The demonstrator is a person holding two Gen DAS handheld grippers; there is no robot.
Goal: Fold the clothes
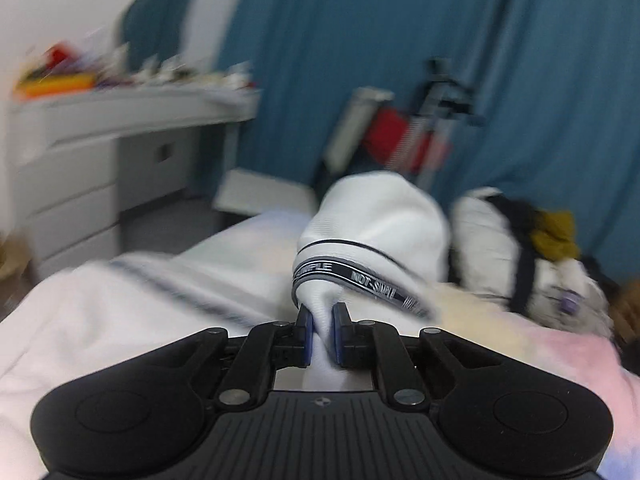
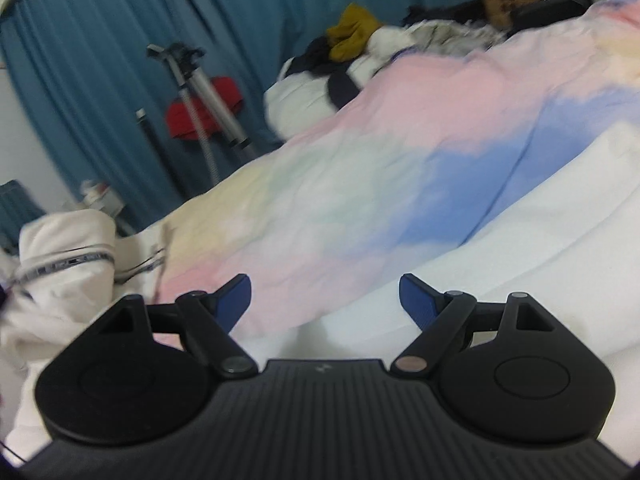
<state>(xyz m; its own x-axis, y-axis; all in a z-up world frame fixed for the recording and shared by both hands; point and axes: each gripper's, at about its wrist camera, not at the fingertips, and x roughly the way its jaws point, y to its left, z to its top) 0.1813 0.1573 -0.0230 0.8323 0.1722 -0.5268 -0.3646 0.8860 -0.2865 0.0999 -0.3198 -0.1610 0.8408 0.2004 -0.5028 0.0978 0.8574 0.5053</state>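
Note:
A white garment (image 1: pixel 376 220) with a black-and-grey lettered band lies on the bed. In the left wrist view my left gripper (image 1: pixel 322 316) is shut on a pinched fold of its white cloth, and the cloth bulges up beyond the blue pads. The same white garment (image 2: pixel 68 236) shows bunched at the left edge of the right wrist view. My right gripper (image 2: pixel 325 294) is open, with nothing between its fingers. It hovers over the pastel bedcover (image 2: pixel 360 168) and a stretch of white cloth (image 2: pixel 540 232) at the lower right.
A heap of other clothes (image 2: pixel 360 40), with a mustard piece, lies at the bed's far side. A tripod (image 2: pixel 200 96) and a red item stand before the blue curtain (image 1: pixel 400 40). A white drawer unit (image 1: pixel 80 152) with clutter on top stands at the left.

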